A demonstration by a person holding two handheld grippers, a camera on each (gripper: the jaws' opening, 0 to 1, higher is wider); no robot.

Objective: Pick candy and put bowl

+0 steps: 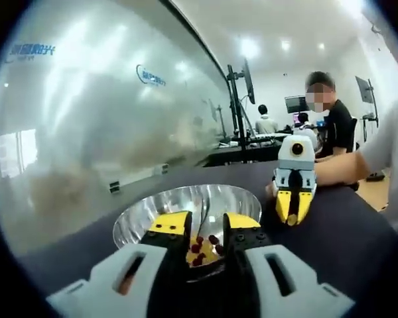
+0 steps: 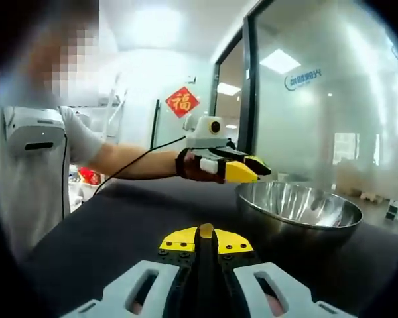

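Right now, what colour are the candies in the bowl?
Dark red candies in the shiny silver bowl, best seen in the left gripper view.

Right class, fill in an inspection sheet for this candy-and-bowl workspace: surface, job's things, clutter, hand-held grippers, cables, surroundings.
Surface: dark table.
Job's things: steel bowl holding red candies.
Clutter: nothing seen.
Grippers: left hand-held gripper over the bowl, a small gap between its jaws; right hand-held gripper shut, something small and yellowish at its tips, too small to identify.
Cables: black cable along the person's forearm.
Surroundings: frosted glass wall, monitors, seated people.
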